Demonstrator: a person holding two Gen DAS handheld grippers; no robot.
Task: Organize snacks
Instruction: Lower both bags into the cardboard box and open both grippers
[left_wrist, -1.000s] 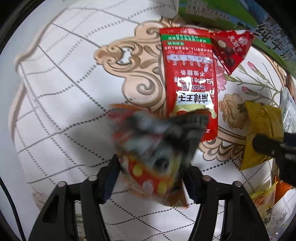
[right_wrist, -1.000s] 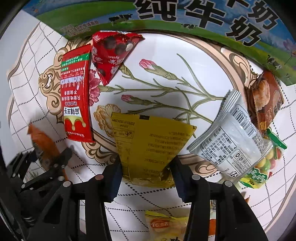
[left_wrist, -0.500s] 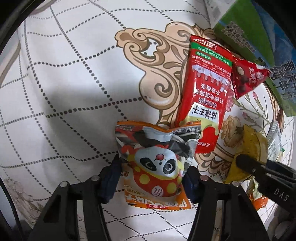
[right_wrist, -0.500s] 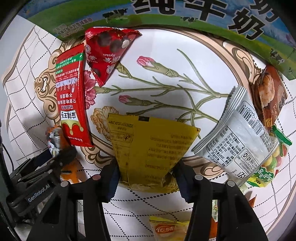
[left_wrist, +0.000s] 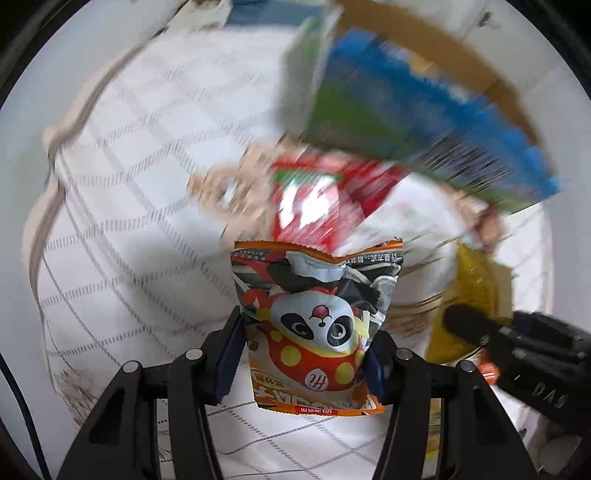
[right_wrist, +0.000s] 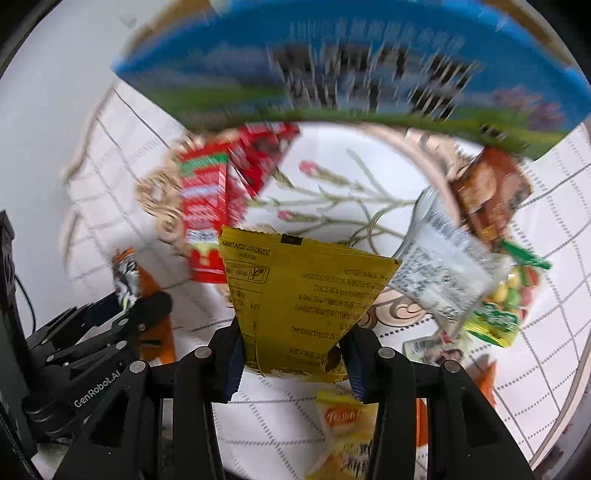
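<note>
My left gripper (left_wrist: 304, 354) is shut on an orange panda snack packet (left_wrist: 314, 325), held above the patterned tablecloth. My right gripper (right_wrist: 293, 354) is shut on a yellow snack packet (right_wrist: 299, 291), also lifted off the cloth. Each gripper shows in the other's view: the right one (left_wrist: 517, 343) with the yellow packet (left_wrist: 476, 295), the left one (right_wrist: 110, 325) with the panda packet (right_wrist: 127, 273). A blue and green milk carton box (right_wrist: 351, 81) stands behind, blurred; in the left wrist view (left_wrist: 406, 110) its open top shows.
Red packets (right_wrist: 207, 210) lie on the cloth by the box. To the right lie a grey packet (right_wrist: 443, 262), a brown packet (right_wrist: 487, 192) and a green candy packet (right_wrist: 509, 302). A yellow packet (right_wrist: 343, 428) lies below my right gripper.
Both grippers have lifted and tilted up toward the box with their packets. The views are blurred by the motion and the box fills more of them.
</note>
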